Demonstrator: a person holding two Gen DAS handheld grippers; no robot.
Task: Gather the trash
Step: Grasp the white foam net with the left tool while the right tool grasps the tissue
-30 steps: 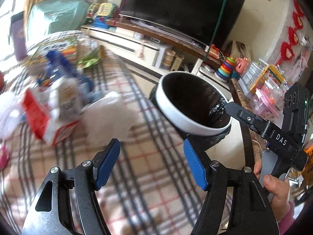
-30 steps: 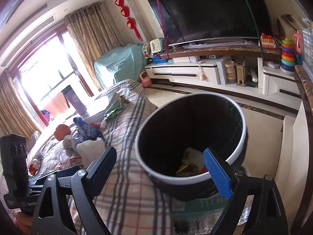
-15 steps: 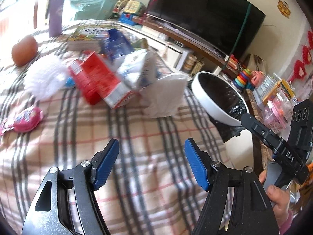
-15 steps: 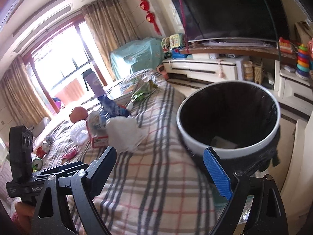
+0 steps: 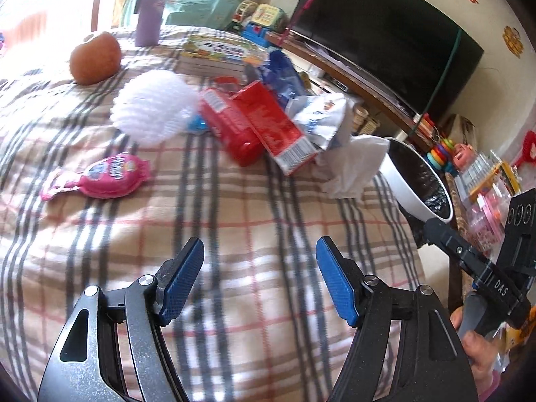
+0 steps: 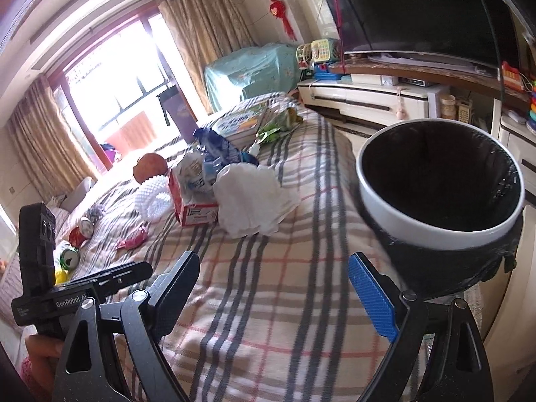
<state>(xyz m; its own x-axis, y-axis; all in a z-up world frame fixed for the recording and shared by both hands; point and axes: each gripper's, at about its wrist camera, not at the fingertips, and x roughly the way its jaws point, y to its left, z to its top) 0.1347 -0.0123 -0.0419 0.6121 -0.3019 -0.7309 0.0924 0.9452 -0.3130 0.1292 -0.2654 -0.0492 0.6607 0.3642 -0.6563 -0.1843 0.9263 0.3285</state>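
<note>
A white-rimmed trash bin (image 6: 439, 197) with a black liner stands beside the plaid-covered surface (image 6: 268, 284); it also shows in the left wrist view (image 5: 418, 181). On the plaid lie a white crumpled tissue (image 5: 355, 164) (image 6: 251, 197), a red carton (image 5: 258, 127) (image 6: 191, 204), a white and blue wrapper (image 5: 321, 117), a white foam net (image 5: 154, 107) and a pink candy wrapper (image 5: 100, 176). My left gripper (image 5: 259, 278) is open and empty above the plaid, short of the trash. My right gripper (image 6: 273, 293) is open and empty near the bin.
An orange-brown fruit (image 5: 95, 57), a purple cup (image 5: 150, 6), picture books (image 5: 221, 50) and a blue bag (image 5: 281, 70) lie farther back. A TV (image 6: 418, 10) on a low cabinet stands behind the bin. Toys fill the right side.
Both grippers have swung left, away from the bin and toward the trash pile on the plaid. The bin now sits at the right edge of both views. Both grippers stay open.
</note>
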